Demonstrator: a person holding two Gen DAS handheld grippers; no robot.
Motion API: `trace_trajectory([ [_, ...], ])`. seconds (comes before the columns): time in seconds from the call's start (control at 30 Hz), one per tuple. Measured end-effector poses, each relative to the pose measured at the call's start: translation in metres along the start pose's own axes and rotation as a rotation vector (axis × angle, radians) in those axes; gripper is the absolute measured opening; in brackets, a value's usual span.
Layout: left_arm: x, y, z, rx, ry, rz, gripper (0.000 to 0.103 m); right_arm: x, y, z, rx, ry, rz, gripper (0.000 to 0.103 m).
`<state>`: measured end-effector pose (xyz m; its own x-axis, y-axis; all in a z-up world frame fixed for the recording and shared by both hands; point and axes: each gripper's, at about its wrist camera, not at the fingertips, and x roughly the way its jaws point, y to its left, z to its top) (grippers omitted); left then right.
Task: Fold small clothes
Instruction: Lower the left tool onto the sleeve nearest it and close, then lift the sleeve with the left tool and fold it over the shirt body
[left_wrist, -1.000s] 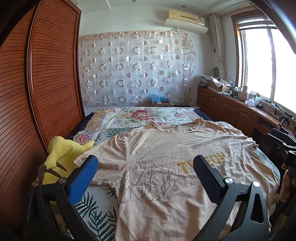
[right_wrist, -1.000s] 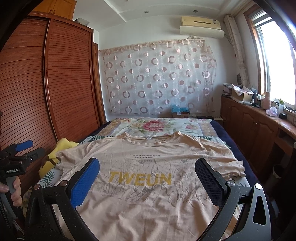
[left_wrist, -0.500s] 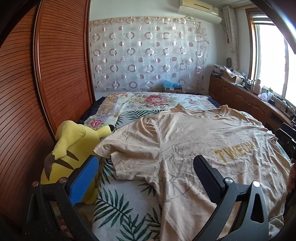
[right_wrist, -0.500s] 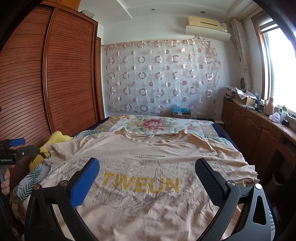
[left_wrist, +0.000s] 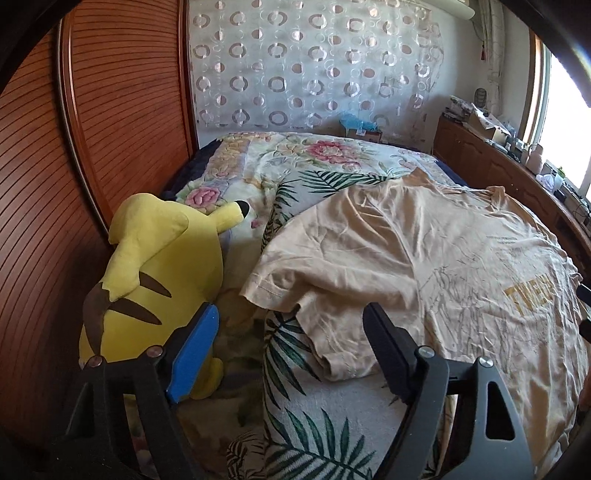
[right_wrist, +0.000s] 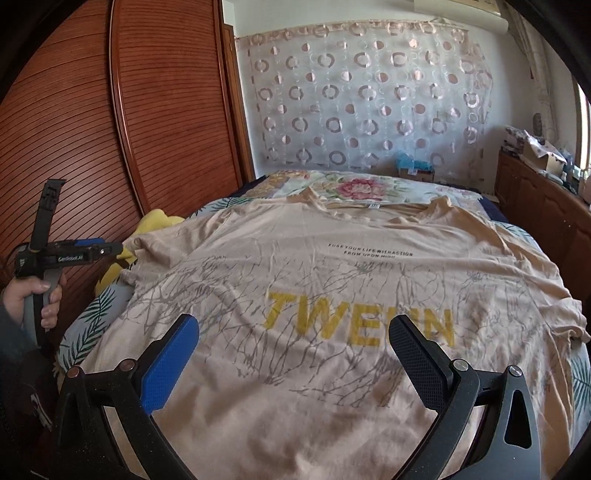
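**Left tool lines up on the sleeve, right tool waits over the print**

Left wrist view: the left tool (left_wrist: 290, 345) is released, nothing between its pads, and its jaws have just been closing somewhat. Straight ahead of it, just beyond the fingertips, lies the near sleeve (left_wrist: 295, 273) of the beige T-shirt (left_wrist: 424, 266), spread face up on the bed (left_wrist: 325, 417). The sleeve hem hangs slightly over a ridge of the leaf-print cover, which gives the pads an edge to pinch; that is probably why the tool points there. Off to the tool's left sits a yellow plush toy (left_wrist: 155, 280) against the wooden wardrobe (left_wrist: 48, 184), close to the sleeve but apart from it.

Right wrist view: the right tool (right_wrist: 293, 360) is also released and empty, held above the lower part of the shirt, whose yellow lettering (right_wrist: 354, 321) lies just ahead between its fingertips. The shirt lies flat and fairly smooth, collar at the far end, likely laid out for a first fold. To the far left a hand (right_wrist: 33, 299) grips the left tool's handle.
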<state>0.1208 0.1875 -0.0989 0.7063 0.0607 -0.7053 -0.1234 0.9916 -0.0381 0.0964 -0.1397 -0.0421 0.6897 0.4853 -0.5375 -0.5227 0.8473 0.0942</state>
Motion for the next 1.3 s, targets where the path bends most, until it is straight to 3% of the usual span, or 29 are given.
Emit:
trace_trajectory([
  [0.13, 0.027, 0.009, 0.014, 0.015, 0.040, 0.001, 0.081, 0.007, 0.006, 0.005, -0.025, 0.037, 0.015, 0.102],
  [0.23, 0.047, 0.020, 0.020, -0.014, 0.089, -0.040, 0.079, 0.000, 0.002, 0.007, -0.036, 0.053, 0.032, 0.102],
  [0.4, 0.056, 0.023, 0.022, -0.008, 0.127, -0.093, 0.044, -0.003, 0.002, 0.006, -0.071, 0.048, 0.042, 0.102],
  [0.47, 0.051, 0.020, 0.023, 0.007, 0.115, -0.109, 0.019, -0.004, 0.000, 0.007, -0.079, 0.048, 0.043, 0.102],
  [0.53, 0.043, 0.014, 0.026, 0.034, 0.093, -0.105, 0.009, -0.003, -0.001, 0.004, -0.082, 0.043, 0.045, 0.102],
  [0.6, 0.035, 0.004, 0.032, 0.064, 0.076, -0.094, 0.006, -0.006, -0.002, 0.002, -0.080, 0.038, 0.046, 0.102],
  [0.9, -0.014, -0.071, 0.070, 0.193, -0.024, -0.212, 0.005, -0.011, -0.013, 0.002, -0.055, 0.009, -0.008, 0.102],
  [1.1, -0.015, -0.134, 0.092, 0.263, -0.004, -0.289, 0.005, -0.016, -0.028, 0.000, -0.012, -0.003, -0.041, 0.102],
  [1.13, -0.014, -0.141, 0.093, 0.271, 0.004, -0.295, 0.012, -0.017, -0.030, -0.001, -0.005, -0.004, -0.045, 0.102],
  [1.23, -0.020, -0.156, 0.090, 0.294, -0.005, -0.349, 0.044, -0.019, -0.033, -0.004, 0.005, -0.004, -0.060, 0.102],
  [1.3, -0.024, -0.158, 0.084, 0.308, -0.013, -0.358, 0.046, -0.019, -0.036, -0.003, 0.011, -0.005, -0.067, 0.102],
])
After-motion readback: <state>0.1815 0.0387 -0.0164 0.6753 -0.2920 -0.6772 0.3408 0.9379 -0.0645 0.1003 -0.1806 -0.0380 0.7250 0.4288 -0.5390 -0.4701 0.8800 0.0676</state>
